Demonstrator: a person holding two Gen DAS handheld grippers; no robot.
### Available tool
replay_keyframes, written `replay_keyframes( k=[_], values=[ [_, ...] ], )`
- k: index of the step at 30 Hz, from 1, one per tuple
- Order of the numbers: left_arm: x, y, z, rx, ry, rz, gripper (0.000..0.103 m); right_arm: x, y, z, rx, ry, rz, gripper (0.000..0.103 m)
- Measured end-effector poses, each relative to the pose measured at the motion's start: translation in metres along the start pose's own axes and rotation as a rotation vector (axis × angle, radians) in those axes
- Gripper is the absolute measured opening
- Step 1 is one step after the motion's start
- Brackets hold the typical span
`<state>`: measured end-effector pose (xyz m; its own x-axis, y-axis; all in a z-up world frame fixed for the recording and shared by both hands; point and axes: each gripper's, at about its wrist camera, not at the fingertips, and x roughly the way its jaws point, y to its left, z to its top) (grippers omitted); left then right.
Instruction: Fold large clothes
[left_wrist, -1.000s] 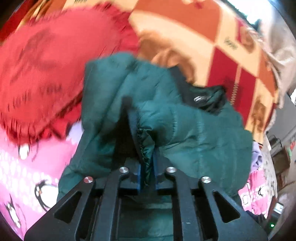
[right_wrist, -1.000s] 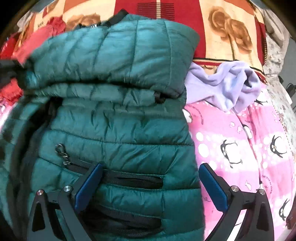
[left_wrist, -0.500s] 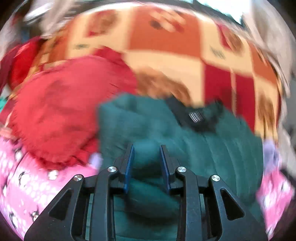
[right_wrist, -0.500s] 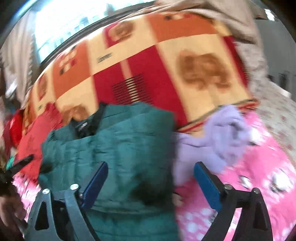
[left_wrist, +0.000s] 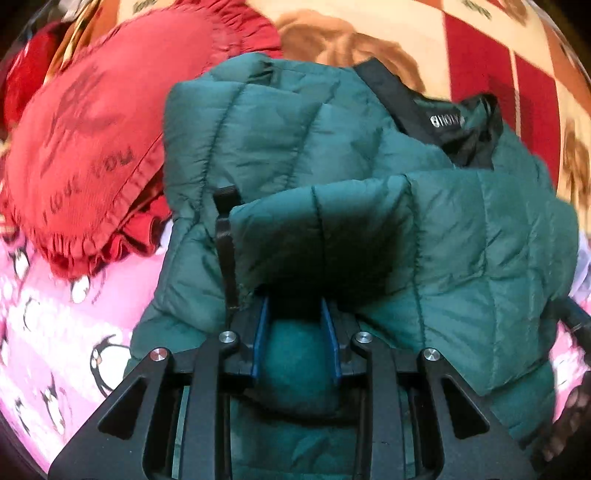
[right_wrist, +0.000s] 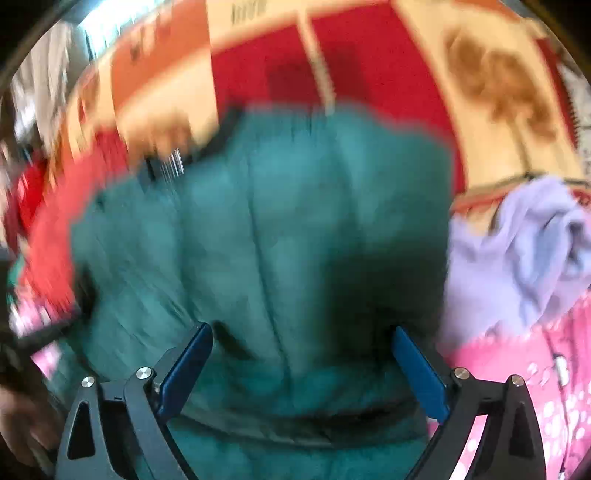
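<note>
A quilted dark green jacket (left_wrist: 369, 166) lies on the bed, black collar lining at the far end. One padded flap is folded across its middle. My left gripper (left_wrist: 295, 314) sits at the near edge of that flap. Its jaws are narrow, and puffy green fabric fills the gap between the blue pads (left_wrist: 260, 339). In the blurred right wrist view the jacket (right_wrist: 295, 240) spreads ahead. My right gripper (right_wrist: 302, 328) hovers over it, jaws wide and opening, with nothing pinched between them.
A red frilled cushion (left_wrist: 85, 147) lies left of the jacket. A lavender garment (right_wrist: 524, 251) is bunched to its right. Beneath is a pink penguin-print sheet (left_wrist: 55, 332), with a red and cream chequered blanket (left_wrist: 480, 44) beyond. A hand (left_wrist: 569, 417) shows at the lower right.
My left jaws have widened slightly from a tight pinch, and the lifted fold now lies lower across the jacket. My right gripper has risen from the pocket area, still wide.
</note>
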<state>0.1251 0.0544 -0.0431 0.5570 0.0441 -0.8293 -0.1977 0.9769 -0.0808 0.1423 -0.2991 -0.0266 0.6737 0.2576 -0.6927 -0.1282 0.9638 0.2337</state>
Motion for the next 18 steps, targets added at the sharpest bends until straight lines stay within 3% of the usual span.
replay_keyframes(
  k=[2,5,9,12,16,18],
  values=[
    [0.002,0.002,0.001,-0.017,0.006,-0.005,0.026,-0.014,0.002,0.018,0.035,-0.101,0.010,0.097],
    [0.004,0.003,0.001,0.012,0.009,0.016,0.026,-0.001,0.008,0.041,0.018,-0.138,-0.018,0.097],
    [0.006,-0.005,-0.001,0.054,0.001,0.046,0.026,0.078,0.006,0.052,-0.002,0.019,-0.051,0.099],
    [0.010,-0.015,-0.003,0.068,0.003,0.056,0.027,0.114,-0.001,0.048,0.022,0.065,-0.074,0.103],
    [0.012,-0.026,-0.006,0.065,0.005,0.062,0.026,0.120,0.002,0.051,0.022,0.086,-0.096,0.103],
    [0.010,-0.026,-0.006,0.047,0.005,0.050,0.026,0.108,0.012,0.056,0.010,0.055,-0.115,0.103]
  ],
)
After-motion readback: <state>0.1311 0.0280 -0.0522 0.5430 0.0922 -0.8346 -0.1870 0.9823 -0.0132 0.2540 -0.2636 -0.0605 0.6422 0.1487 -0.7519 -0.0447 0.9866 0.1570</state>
